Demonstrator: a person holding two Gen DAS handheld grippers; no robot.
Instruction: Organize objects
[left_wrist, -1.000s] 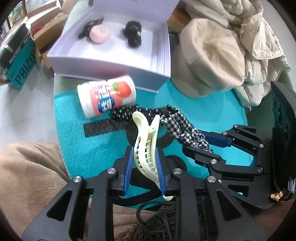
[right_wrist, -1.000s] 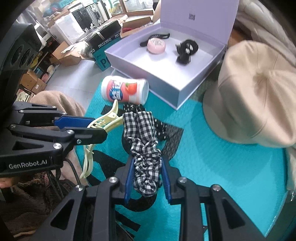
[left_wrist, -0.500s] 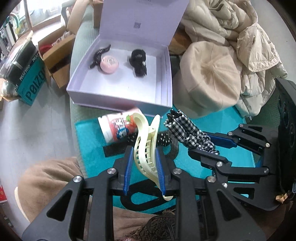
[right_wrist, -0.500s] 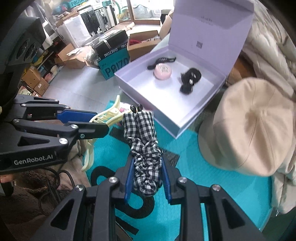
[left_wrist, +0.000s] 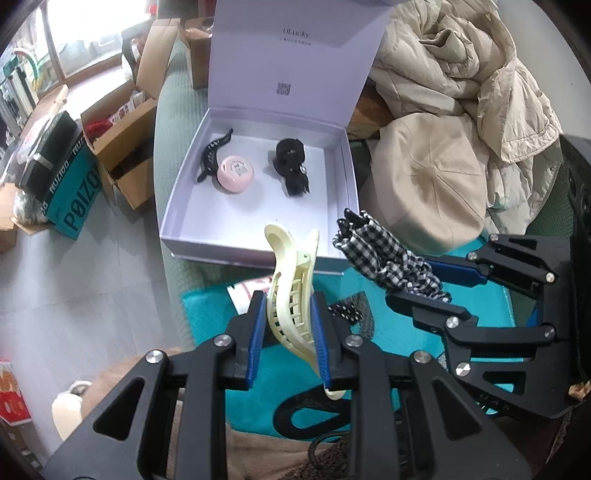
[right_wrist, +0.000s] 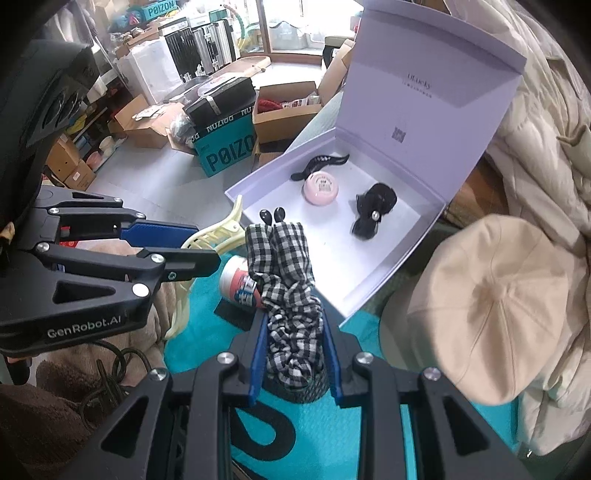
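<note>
Closest to the lens, the left gripper (left_wrist: 288, 332) is clamped on a cream claw clip (left_wrist: 291, 291), its blue pads pinching the ribbed body so the curved handles stand upright above the fingers. Just beside it, the right gripper (right_wrist: 293, 354) is closed around a black-and-white gingham scrunchie (right_wrist: 286, 280), the bunched cloth rising out of the jaws with two small black beads at its tip. Both loads hang in the air above a teal mat (left_wrist: 207, 306), where a pink-and-white canister (right_wrist: 238, 284) lies on its side, untouched. Beyond the mat sits the apparent destination, a lavender gift box (left_wrist: 192, 236) with its lid propped open; a pink round case (left_wrist: 236, 173), a black hair clip (left_wrist: 212, 155) and a black bow (left_wrist: 291, 166) lie inside. A beige cap (left_wrist: 432, 181) rests to the right.
</note>
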